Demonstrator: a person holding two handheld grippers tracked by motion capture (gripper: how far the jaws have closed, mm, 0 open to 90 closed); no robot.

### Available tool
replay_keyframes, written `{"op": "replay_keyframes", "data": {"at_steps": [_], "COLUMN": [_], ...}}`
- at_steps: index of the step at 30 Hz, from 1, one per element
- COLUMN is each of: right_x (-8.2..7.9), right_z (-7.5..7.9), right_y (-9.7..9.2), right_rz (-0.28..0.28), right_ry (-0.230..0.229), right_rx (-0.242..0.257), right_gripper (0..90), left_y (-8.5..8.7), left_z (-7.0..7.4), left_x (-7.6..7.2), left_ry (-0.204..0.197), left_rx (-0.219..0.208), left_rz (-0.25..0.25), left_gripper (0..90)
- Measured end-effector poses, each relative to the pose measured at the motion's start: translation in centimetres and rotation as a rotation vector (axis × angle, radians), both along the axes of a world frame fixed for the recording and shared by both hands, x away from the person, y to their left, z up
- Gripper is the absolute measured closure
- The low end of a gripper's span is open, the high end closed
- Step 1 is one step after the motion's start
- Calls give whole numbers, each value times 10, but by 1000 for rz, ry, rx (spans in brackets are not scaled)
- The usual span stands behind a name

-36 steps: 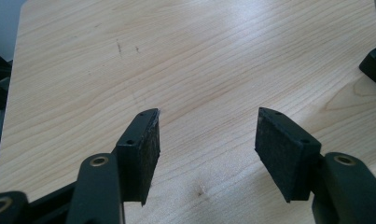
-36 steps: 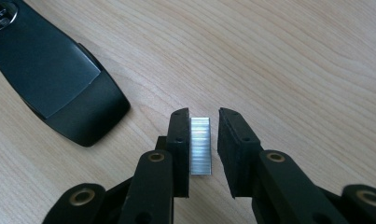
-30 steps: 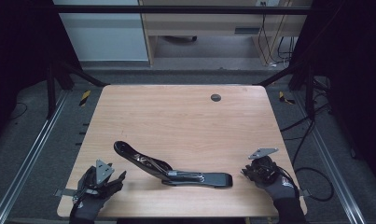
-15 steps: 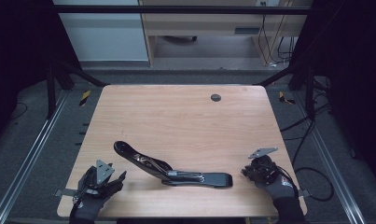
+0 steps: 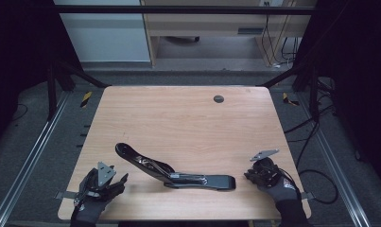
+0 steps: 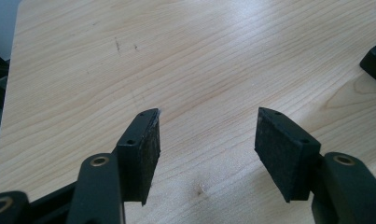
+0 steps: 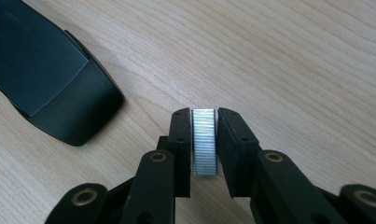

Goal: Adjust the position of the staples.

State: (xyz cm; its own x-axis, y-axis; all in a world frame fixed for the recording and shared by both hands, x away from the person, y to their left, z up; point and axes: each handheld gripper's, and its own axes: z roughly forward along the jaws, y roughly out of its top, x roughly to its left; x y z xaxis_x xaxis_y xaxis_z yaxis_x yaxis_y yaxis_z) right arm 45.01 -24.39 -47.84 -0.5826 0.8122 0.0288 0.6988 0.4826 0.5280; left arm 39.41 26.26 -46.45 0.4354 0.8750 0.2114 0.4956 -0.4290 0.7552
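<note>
Staple strip (image 7: pixel 204 142) clamped in right tongs (image 7: pixel 204 116), just closing; left tongs (image 6: pixel 206 126) open, empty.

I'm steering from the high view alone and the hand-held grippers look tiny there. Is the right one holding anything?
Observer: Yes. The right hand-held gripper is shut on a strip of staples, silver, upright between its pads.
Operator: And the stapler?
Observer: The black stapler lies on the table, apart from the strip; the right gripper view shows its rounded end nearby.
Operator: The left one?
Observer: The left hand-held gripper is open, with bare wooden table between its pads.
</note>
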Motion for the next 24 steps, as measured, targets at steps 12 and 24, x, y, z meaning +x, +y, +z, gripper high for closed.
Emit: {"op": "replay_keyframes", "data": {"at_steps": [12,24], "right_x": [-1,-2], "right_z": [5,23], "right_y": [-2,-4], "right_rz": [6,59], "right_ry": [-21,-86], "right_rx": [14,46], "right_gripper": [778,778], "left_y": [0,0], "left_z": [0,0], "left_x": [0,0], "left_ry": [1,5], "left_rx": [-1,-6], "left_rz": [1,-8], "left_gripper": [400,400]}}
